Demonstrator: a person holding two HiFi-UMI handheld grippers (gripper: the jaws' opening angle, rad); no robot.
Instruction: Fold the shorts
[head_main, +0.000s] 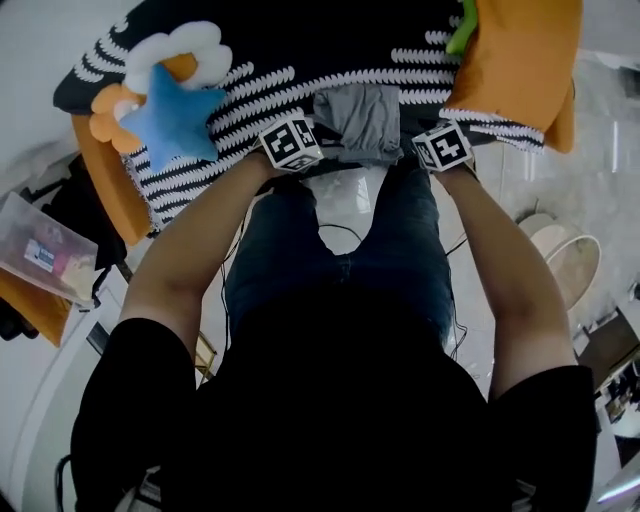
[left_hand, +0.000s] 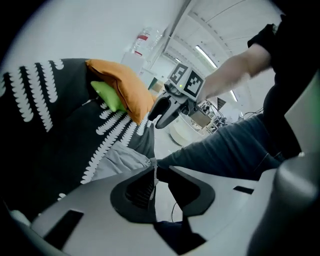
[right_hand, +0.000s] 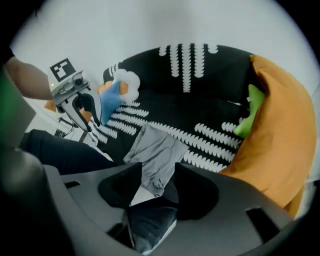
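The grey shorts (head_main: 360, 120) lie in a folded, compact bundle near the front edge of the black blanket with white stripes (head_main: 300, 40). Both grippers hover just in front of that edge, above my knees. My left gripper (head_main: 292, 143) is left of the shorts, and its jaws (left_hand: 159, 180) stand a little apart with nothing between them. The shorts (left_hand: 120, 159) show just beyond its tips. To the right of the shorts, my right gripper (head_main: 443, 147) has its jaws (right_hand: 159, 192) wide apart and empty. The shorts (right_hand: 157, 155) lie past them.
An orange cushion (head_main: 520, 60) with a green toy (head_main: 462, 35) lies at the blanket's right. A blue star plush (head_main: 175, 120) and a white flower plush (head_main: 185, 50) lie at its left. A clear bag (head_main: 45, 255) and a white round stand (head_main: 570, 265) are on the floor.
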